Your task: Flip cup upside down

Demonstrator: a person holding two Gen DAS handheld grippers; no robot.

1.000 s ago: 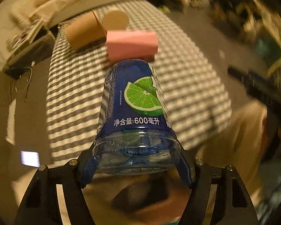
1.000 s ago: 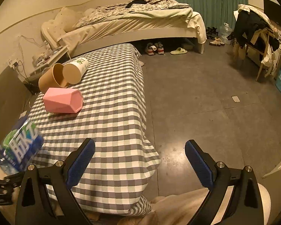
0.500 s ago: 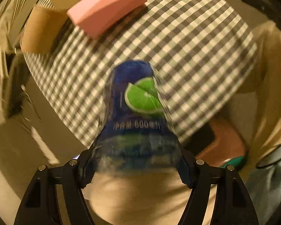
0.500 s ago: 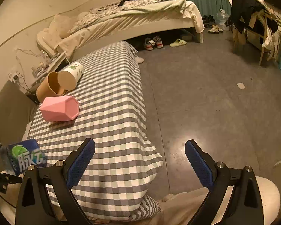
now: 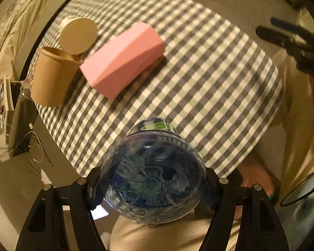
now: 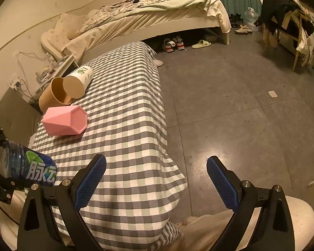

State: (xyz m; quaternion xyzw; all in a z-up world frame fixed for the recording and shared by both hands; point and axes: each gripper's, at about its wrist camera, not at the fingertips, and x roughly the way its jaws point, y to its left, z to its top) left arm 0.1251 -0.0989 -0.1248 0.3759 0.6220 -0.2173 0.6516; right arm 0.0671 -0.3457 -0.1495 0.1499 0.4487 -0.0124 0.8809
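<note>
The left wrist view looks straight onto the clear base of the cup (image 5: 151, 179), clamped in the left gripper (image 5: 151, 190) over the near edge of the checkered worktop (image 5: 209, 79). Only the right wrist view shows its blue lime label (image 6: 29, 167), tilted mouth-down toward the cloth. The right gripper (image 6: 156, 179) hangs empty, jaws spread, over the worktop's floor-side edge. Ahead of the left gripper lie a pink box (image 5: 122, 59) and two paper cups (image 5: 52, 77).

We see a pink faceted container (image 6: 66, 121), a brown paper cup (image 6: 53, 95) and a white printed cup (image 6: 79, 81) lying on the checked tablecloth (image 6: 127, 108).
</note>
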